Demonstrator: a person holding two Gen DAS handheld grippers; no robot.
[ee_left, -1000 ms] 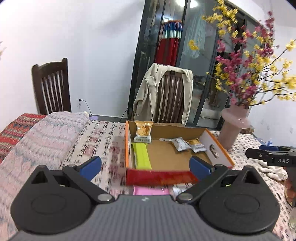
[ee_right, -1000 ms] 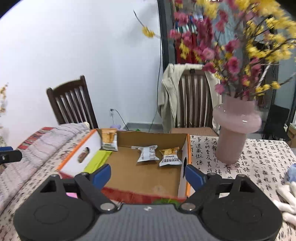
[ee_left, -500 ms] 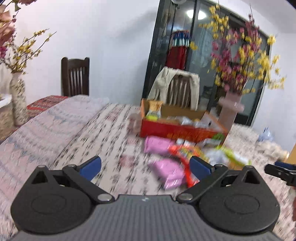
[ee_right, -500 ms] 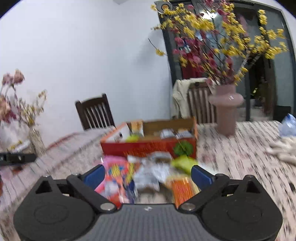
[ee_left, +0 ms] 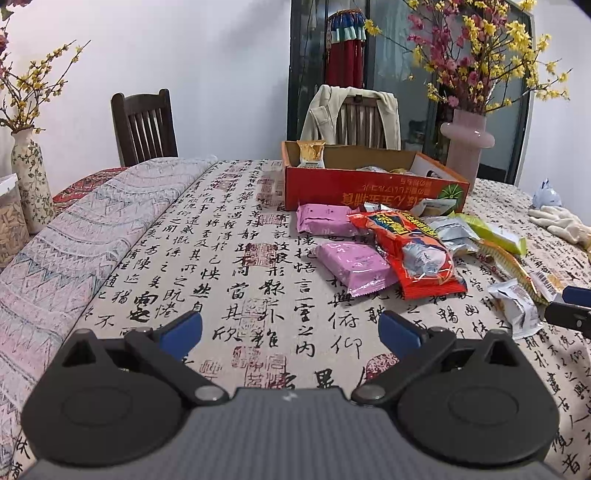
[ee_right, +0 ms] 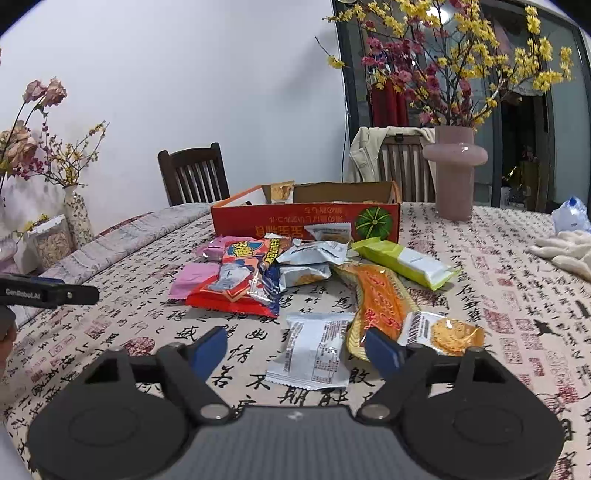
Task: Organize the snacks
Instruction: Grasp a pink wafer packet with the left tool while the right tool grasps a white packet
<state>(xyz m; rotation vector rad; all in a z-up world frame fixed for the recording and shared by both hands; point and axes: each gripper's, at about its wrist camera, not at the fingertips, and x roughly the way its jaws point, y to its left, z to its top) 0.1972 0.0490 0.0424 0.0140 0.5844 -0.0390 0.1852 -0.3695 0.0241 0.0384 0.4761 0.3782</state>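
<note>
Right claw (ee_right: 295,347) released, jaws just narrowing, nothing gripped; white packet (ee_right: 314,354) lies ahead; centre on it, pinch an edge; left claw (ee_left: 290,332) released, idle.

Your two wrist views are evenly and softly lit from overhead, bright enough to read every character on the tablecloth (ee_left: 236,258). Shadows stay faint: only a thin dark rim under the snack packets (ee_right: 314,280). You get glare on the shiny red packet (ee_left: 410,251) and on the pink vase (ee_right: 455,155), plus a bright lamp reflection in the glass door (ee_right: 448,22) near 1 o'clock. Both pictures are sharp, with no motion blur. Fisheye bending bows the door frame and table edge, and dark vignette corners show at 11 and 1 o'clock.
</note>
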